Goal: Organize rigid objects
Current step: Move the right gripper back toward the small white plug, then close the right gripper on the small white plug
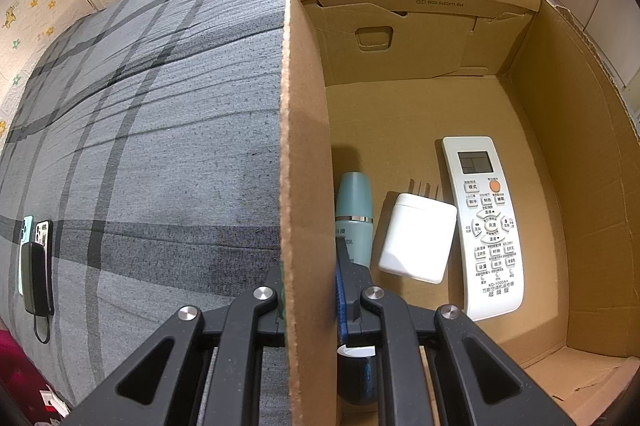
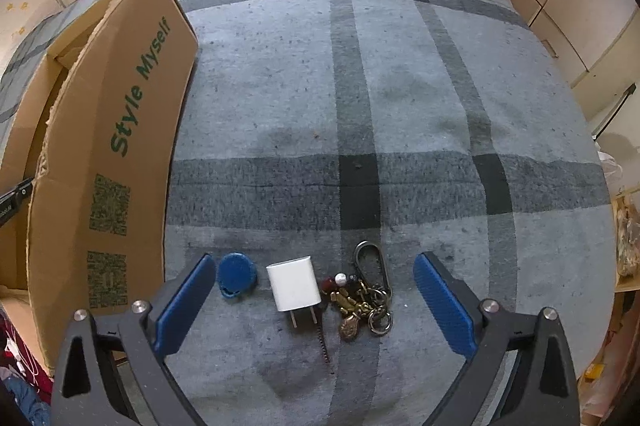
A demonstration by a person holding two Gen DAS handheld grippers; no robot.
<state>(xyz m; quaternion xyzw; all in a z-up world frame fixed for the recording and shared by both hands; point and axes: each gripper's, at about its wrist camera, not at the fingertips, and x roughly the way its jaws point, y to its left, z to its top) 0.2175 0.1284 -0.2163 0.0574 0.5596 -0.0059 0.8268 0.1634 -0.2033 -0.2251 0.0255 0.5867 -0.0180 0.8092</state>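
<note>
**Charger plug between the right tool's open pads, box wall held by the left**

Charger plug [image 2: 295,284], white and lying flat on the grey plaid bed cover [image 2: 400,86], sat nearly midway between the right tool [image 2: 314,300]'s blue pads, a little nearer the left one, prongs pointing back toward the tool. The pads stood wide apart and pressed on nothing. Just inside the left pad lay a small blue cap [image 2: 236,276]; toward the right pad, touching the plug's side, lay a bunch of keys [image 2: 362,300] on a carabiner.

To take the plug cleanly, I judged the tool should come straight down and close on its two flat sides, keeping clear of cap and keys; with the keys so close, they could be dragged along or pinched.

The left tool [image 1: 310,296] was clamped shut on the near wall of the cardboard box [image 1: 304,146], one finger outside, one inside, steadying it. Ahead of it inside the box lay a teal bottle [image 1: 354,218], a white case [image 1: 416,238] and a white remote [image 1: 486,226]. The box stood off to the right tool's left.
</note>
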